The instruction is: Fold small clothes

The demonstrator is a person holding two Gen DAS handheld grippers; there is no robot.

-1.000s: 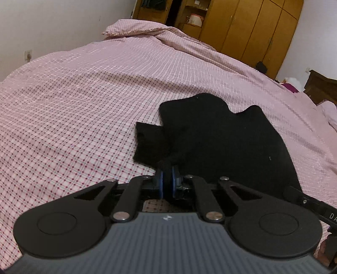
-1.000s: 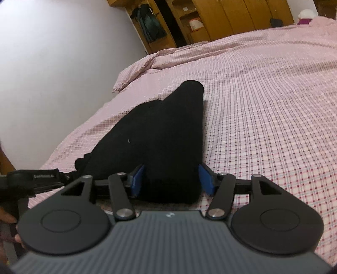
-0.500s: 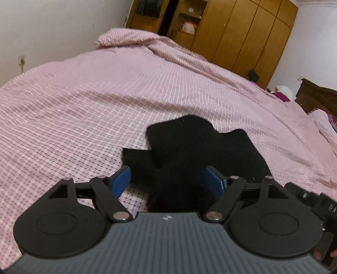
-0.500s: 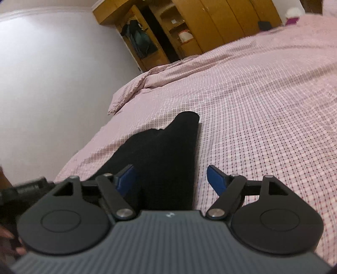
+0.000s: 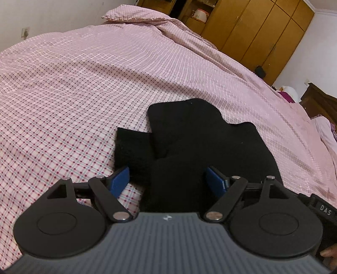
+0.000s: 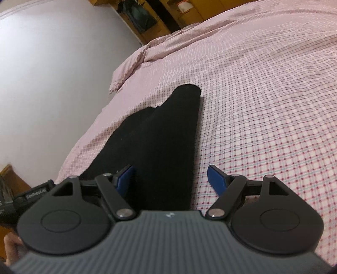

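Left wrist view looks down along the left gripper (image 5: 167, 179), whose blue-padded jaws stand wide and are opening, with the near end of a black knitted garment (image 5: 202, 147) lying between them but not pressed by either pad. The left blue pad (image 5: 120, 181) sits over the checked cloth just beside a small black flap of the garment, and the right blue pad (image 5: 214, 181) sits over the dark fabric. The garment lies flat on a pink checked bedspread (image 5: 73, 94), folded into overlapping layers, its far edge stepped and its left flap sticking out toward the left. A pink pillow (image 5: 134, 15) rests at the far end of the bed, and a yellow-brown wooden wardrobe (image 5: 257, 35) stands beyond it on the far right. Right wrist view shows the right gripper (image 6: 170, 179) with its jaws also spread wide, the folded garment (image 6: 160, 137) running away from it as a long dark strip that narrows to a rounded far end. Its left pad (image 6: 125, 179) is over the black cloth, while its right pad (image 6: 215, 179) is clear of the garment, above the bedspread (image 6: 263, 105). A plain white wall (image 6: 52, 73) fills the left side.
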